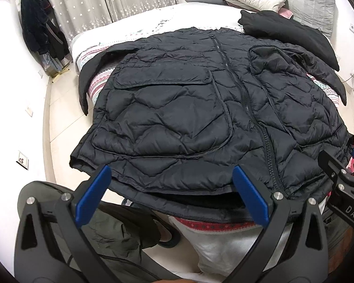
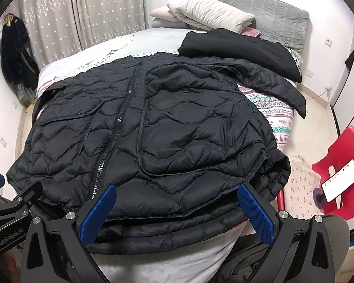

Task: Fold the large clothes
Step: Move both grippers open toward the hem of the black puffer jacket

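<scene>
A large black quilted puffer jacket (image 1: 188, 108) lies front up and zipped on the bed, hem toward me, sleeves spread to both sides; it also shows in the right wrist view (image 2: 177, 129). My left gripper (image 1: 172, 188) is open with blue pads, hovering over the left part of the hem, holding nothing. My right gripper (image 2: 177, 207) is open over the right part of the hem, holding nothing. The right gripper's body shows at the right edge of the left wrist view (image 1: 342, 184).
A folded black garment (image 2: 243, 49) lies near the pillows (image 2: 207, 11) at the bed's head. The patterned bedsheet (image 2: 276, 110) shows at the right. A red chair (image 2: 342, 165) with a phone stands right of the bed. A coat rack (image 1: 40, 30) stands by the curtain.
</scene>
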`<action>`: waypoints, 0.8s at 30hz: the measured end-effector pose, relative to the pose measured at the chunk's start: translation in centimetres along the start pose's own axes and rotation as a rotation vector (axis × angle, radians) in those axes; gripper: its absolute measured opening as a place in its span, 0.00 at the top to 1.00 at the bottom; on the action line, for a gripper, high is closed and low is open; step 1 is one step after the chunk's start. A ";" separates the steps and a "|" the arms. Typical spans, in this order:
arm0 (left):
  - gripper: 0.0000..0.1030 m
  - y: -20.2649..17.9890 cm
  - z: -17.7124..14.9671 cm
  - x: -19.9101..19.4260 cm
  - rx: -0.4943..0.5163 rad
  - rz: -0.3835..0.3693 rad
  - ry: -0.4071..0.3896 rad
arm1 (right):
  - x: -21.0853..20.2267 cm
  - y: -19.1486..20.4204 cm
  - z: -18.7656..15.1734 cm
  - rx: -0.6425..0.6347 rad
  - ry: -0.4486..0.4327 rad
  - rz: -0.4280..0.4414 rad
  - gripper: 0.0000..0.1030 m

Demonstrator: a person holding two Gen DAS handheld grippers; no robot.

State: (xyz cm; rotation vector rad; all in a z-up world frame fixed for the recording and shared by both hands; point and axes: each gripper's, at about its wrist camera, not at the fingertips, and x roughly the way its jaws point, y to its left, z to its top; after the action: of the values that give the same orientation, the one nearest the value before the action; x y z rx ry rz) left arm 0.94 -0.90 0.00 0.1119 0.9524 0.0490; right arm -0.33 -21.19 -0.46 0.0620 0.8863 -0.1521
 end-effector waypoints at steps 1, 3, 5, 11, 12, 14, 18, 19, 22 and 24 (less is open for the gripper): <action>0.01 0.0 0.1 0.1 -0.001 -0.004 0.002 | 0.1 0.0 0.0 0.001 0.002 -0.001 0.00; 0.01 0.2 0.1 0.4 -0.008 -0.026 0.010 | 0.4 -0.1 0.1 0.006 0.009 -0.003 0.00; 0.01 0.7 0.2 0.7 -0.019 -0.050 0.018 | 0.5 -0.2 0.0 -0.012 0.018 -0.042 0.00; 0.01 2.7 0.6 1.5 -0.075 -0.101 0.031 | 0.4 -0.8 0.1 -0.006 -0.004 -0.095 0.00; 0.01 3.1 0.6 1.6 -0.088 -0.105 0.031 | 0.3 -0.9 0.1 -0.005 -0.013 -0.099 0.00; 0.01 3.5 0.8 1.8 -0.093 -0.100 0.033 | 0.4 -0.9 0.1 0.001 -0.003 -0.094 0.00; 0.01 4.6 1.0 2.4 -0.118 -0.110 0.051 | 0.5 -0.8 0.1 0.006 0.029 -0.083 0.00; 0.01 5.0 1.0 2.5 -0.125 -0.110 0.055 | 0.5 -0.9 0.0 0.005 0.025 -0.089 0.00; 0.01 5.6 1.1 2.7 -0.141 -0.114 0.051 | 0.6 -1.5 0.0 0.022 0.026 -0.086 0.00; 0.01 5.7 1.2 2.7 -0.147 -0.133 0.047 | 0.4 -1.8 0.1 0.028 0.016 -0.087 0.00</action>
State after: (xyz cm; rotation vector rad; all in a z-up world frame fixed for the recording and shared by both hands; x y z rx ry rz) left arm 3.51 4.95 -0.81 -0.0886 0.9978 -0.0010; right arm -0.29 -22.99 -0.73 0.0505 0.9036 -0.2451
